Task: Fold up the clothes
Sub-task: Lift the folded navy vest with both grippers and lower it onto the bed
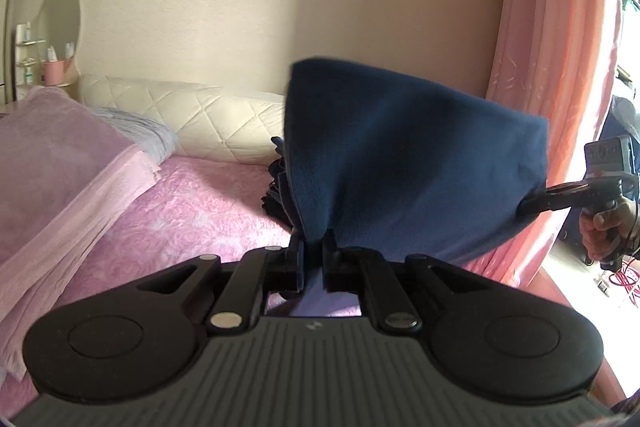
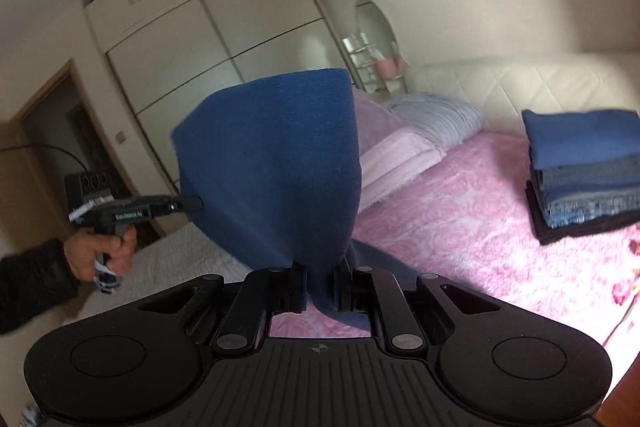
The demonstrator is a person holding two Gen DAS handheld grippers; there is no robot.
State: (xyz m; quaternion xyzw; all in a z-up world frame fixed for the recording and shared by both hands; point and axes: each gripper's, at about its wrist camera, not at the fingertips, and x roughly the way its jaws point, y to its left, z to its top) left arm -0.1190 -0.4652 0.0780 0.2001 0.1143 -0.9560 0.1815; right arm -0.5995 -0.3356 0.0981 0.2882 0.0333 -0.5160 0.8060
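Note:
A dark blue fleece garment point(image 1: 400, 155) hangs in the air above the pink bed point(image 1: 192, 211), stretched between both grippers. My left gripper point(image 1: 314, 251) is shut on one lower edge of it. My right gripper point(image 2: 322, 279) is shut on the other edge of the blue garment point(image 2: 276, 163). In the left wrist view the right gripper point(image 1: 528, 205) bites the cloth at the far right, held by a hand point(image 1: 600, 231). In the right wrist view the left gripper point(image 2: 192, 203) grips the cloth's left side, held by a hand point(image 2: 100, 251) in a dark sleeve.
A stack of folded clothes point(image 2: 584, 171) sits on the bed point(image 2: 460, 227) at the right. A folded pink blanket point(image 1: 60, 163) and a grey pillow point(image 2: 436, 121) lie by the quilted headboard point(image 1: 208, 115). A pink curtain point(image 1: 556, 27) hangs at right; a wardrobe point(image 2: 208, 39) stands behind.

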